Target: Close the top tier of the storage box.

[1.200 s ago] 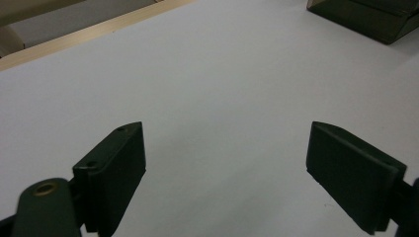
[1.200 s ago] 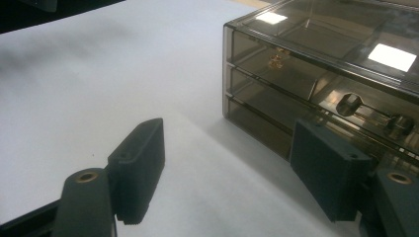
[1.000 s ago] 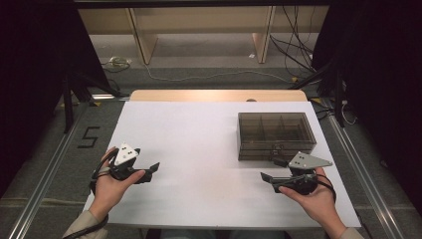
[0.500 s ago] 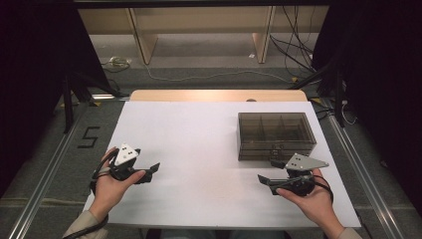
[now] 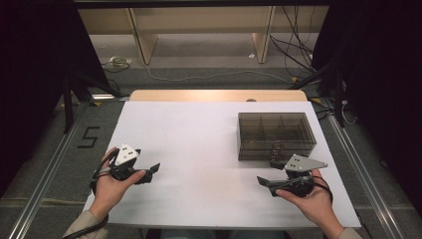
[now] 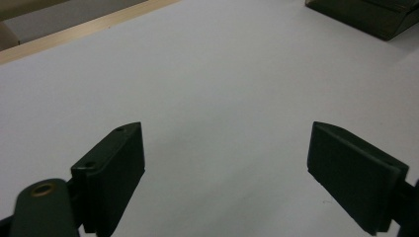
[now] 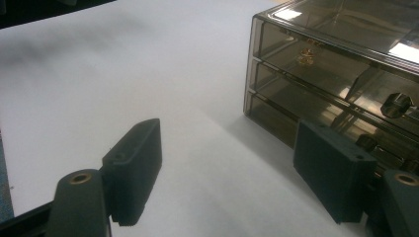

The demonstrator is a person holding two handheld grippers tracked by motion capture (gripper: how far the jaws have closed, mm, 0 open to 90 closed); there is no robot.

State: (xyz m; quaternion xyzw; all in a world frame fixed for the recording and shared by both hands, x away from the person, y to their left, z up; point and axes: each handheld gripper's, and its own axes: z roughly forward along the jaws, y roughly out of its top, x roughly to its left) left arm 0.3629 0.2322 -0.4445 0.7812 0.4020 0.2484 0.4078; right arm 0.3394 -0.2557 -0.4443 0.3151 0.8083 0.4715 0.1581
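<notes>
Drawer box (image 5: pixel 276 135) sits far right on table (image 5: pixel 199 149), knobs facing you. Right tongs (image 7: pixel 237 173) spread, empty, just beside front. Left tongs (image 6: pixel 227 173) spread, empty, well apart. Square up on knob (image 7: pixel 398 104) before pinching.
</notes>
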